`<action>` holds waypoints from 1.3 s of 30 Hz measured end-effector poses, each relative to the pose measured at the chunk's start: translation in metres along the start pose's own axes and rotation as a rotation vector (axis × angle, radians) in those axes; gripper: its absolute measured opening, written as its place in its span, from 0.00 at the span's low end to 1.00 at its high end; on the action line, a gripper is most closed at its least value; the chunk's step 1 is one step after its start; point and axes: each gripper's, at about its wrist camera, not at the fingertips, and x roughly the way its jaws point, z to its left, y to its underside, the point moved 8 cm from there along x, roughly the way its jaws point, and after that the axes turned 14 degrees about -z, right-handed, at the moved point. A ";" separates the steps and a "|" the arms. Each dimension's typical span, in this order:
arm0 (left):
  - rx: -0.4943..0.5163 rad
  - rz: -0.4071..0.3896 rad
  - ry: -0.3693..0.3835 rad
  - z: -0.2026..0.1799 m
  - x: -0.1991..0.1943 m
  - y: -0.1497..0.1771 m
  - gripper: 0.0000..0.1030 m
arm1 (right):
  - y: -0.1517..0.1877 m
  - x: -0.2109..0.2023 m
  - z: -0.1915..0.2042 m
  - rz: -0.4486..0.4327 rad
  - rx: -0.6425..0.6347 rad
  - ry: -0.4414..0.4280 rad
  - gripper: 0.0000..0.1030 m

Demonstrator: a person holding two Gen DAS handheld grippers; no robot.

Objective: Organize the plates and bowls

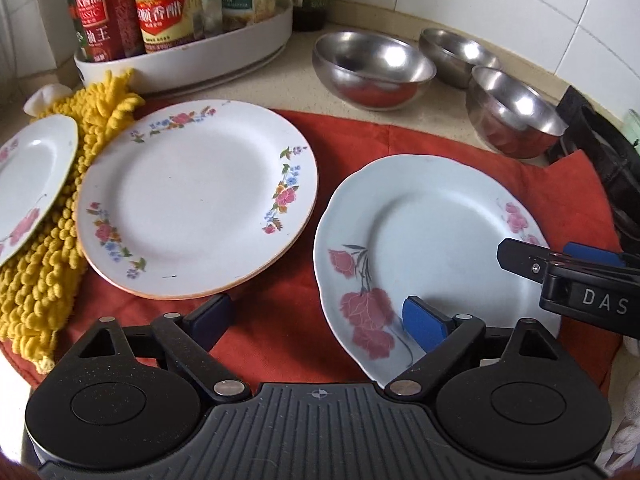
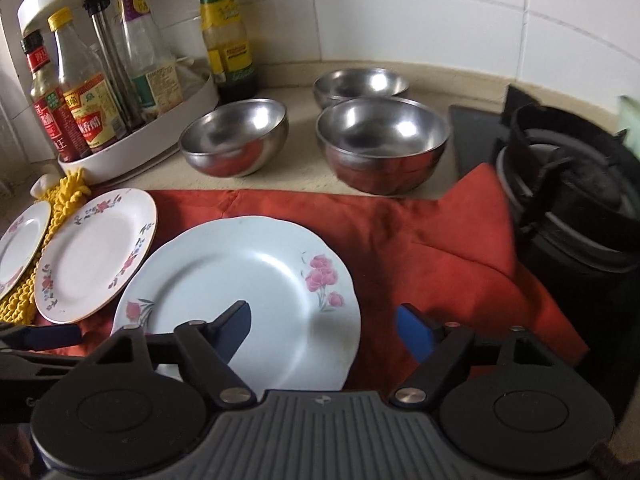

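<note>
On my far left a small floral plate (image 1: 32,176) runs off the frame edge and lies on a yellow chenille cloth (image 1: 44,256); beside it, a round flowered plate (image 1: 196,200) overlaps that cloth at its left rim and sits on the red cloth (image 1: 280,332); a strip of bare red cloth separates it from the scalloped pale-blue plate (image 1: 420,232).

My left gripper (image 1: 316,316) hangs spread wide over that strip, left finger just below the round plate's near rim, right pad over the blue plate's near-left edge; nothing is clamped between them; whether the pad touches the plate I cannot tell.

My right gripper (image 2: 326,332) straddles the blue plate's right rim, also released; one finger lies over the plate face, the other over bare cloth to its right; I see no pinch.

There is open red cloth to the right of the blue plate, bounded by the black gas burner (image 2: 568,192); its stand crowds that side.

Behind, the white turntable tray (image 2: 160,136) holds sauce bottles (image 2: 80,112), packed tight; one dark bottle (image 2: 228,40) stands just outside it on the counter (image 2: 304,152); three steel bowls (image 2: 380,140) sit apart, upright and empty, on bare counter between tray and burner.
</note>
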 end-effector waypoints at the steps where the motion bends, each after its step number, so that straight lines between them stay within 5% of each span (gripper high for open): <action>1: -0.003 0.000 -0.001 -0.001 0.001 -0.001 0.93 | 0.000 0.004 0.000 0.011 -0.003 -0.017 0.70; 5: 0.006 0.006 0.000 -0.005 0.004 -0.001 0.95 | 0.002 0.017 -0.001 0.062 -0.002 -0.094 0.54; 20: 0.039 -0.018 0.056 -0.025 0.008 -0.001 0.99 | -0.003 0.021 -0.001 0.101 -0.070 -0.261 0.55; 25: 0.098 -0.027 0.127 -0.043 0.005 -0.003 0.92 | -0.003 0.020 -0.001 0.105 -0.067 -0.263 0.53; 30: 0.038 -0.015 0.221 -0.031 0.006 -0.011 0.89 | -0.005 0.021 -0.001 0.117 -0.025 -0.232 0.52; 39: 0.100 -0.013 0.279 -0.016 0.007 -0.012 0.81 | -0.005 0.014 0.010 0.097 -0.060 -0.192 0.51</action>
